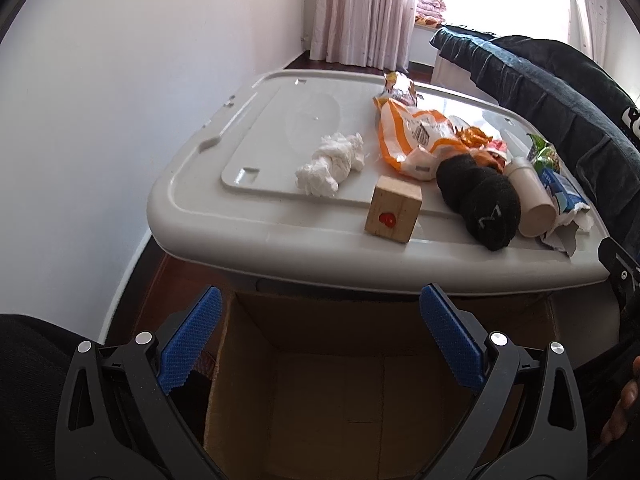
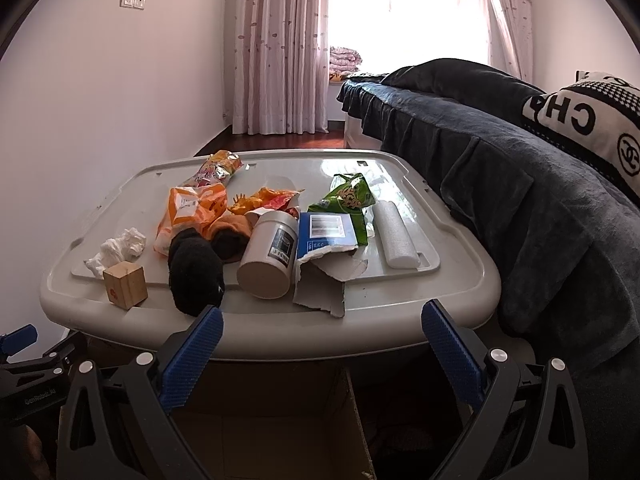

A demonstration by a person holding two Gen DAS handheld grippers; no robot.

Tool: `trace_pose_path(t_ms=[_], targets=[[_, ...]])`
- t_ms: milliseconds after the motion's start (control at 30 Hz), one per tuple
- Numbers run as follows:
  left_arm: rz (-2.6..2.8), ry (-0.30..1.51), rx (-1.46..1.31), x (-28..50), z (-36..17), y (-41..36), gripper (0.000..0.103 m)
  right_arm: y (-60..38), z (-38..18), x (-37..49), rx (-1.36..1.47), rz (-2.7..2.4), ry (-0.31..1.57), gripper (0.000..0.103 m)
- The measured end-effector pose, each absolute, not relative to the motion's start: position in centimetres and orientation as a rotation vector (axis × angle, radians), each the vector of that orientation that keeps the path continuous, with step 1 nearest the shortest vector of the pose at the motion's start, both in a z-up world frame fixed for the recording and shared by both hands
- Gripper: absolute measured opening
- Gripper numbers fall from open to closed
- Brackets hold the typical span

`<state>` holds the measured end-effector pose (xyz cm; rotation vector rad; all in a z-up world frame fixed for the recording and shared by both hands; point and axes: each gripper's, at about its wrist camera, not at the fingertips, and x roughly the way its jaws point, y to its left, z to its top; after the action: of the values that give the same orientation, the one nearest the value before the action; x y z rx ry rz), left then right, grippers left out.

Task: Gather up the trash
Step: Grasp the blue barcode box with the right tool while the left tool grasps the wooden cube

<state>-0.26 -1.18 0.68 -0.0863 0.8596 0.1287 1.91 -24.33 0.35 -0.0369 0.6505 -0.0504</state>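
Trash spread over a grey bin lid [image 2: 460, 280], both our grippers held below its near edge.

We see a dark-covered bed [image 2: 520, 168] along the lid's right side and an open cardboard box [image 1: 340, 392] under our left gripper [image 1: 320, 336], whose jaws are spread wide and empty; our right gripper [image 2: 322, 354] is the same. On the lid lie an orange plastic bag [image 1: 408, 136], black socks [image 2: 196, 276], a white jar [image 2: 270, 258] on its side, crumpled tissue [image 1: 332, 162] and a wooden block [image 1: 394, 214].
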Motion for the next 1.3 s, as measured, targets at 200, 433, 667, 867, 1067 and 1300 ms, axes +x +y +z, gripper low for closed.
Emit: trace_pose_path(t_ms=[200, 433, 667, 867, 1067, 1300], targets=[[0.125, 0.823, -0.084, 0.5, 1.8, -1.8, 0.097, -25.4, 1.7, 5.5, -0.018, -0.031, 0.678, 0.098], [0.130, 0.853, -0.033, 1.1, 0.6, -2.7, 0.097, -25.1, 1.0, 10.2, -0.042, -0.044, 0.727, 0.098], [0.147, 0.853, -0.032, 0.6, 0.4, -2.1, 0.097, -26.4, -1.4, 12.3, 0.001, -0.084, 0.807, 0.086], [0.132, 0.848, -0.028, 0.4, 0.5, -2.3, 0.097, -26.3, -2.6, 13.0, -0.010, -0.078, 0.839, 0.077], [0.119, 0.855, -0.013, 0.4, 0.3, -2.8, 0.097, -25.6, -4.4, 14.6, -0.018, -0.070, 0.893, 0.059], [0.125, 0.858, -0.016, 0.3, -0.2, -2.5, 0.097, -25.2, -5.3, 15.1, -0.027, -0.067, 0.884, 0.049]])
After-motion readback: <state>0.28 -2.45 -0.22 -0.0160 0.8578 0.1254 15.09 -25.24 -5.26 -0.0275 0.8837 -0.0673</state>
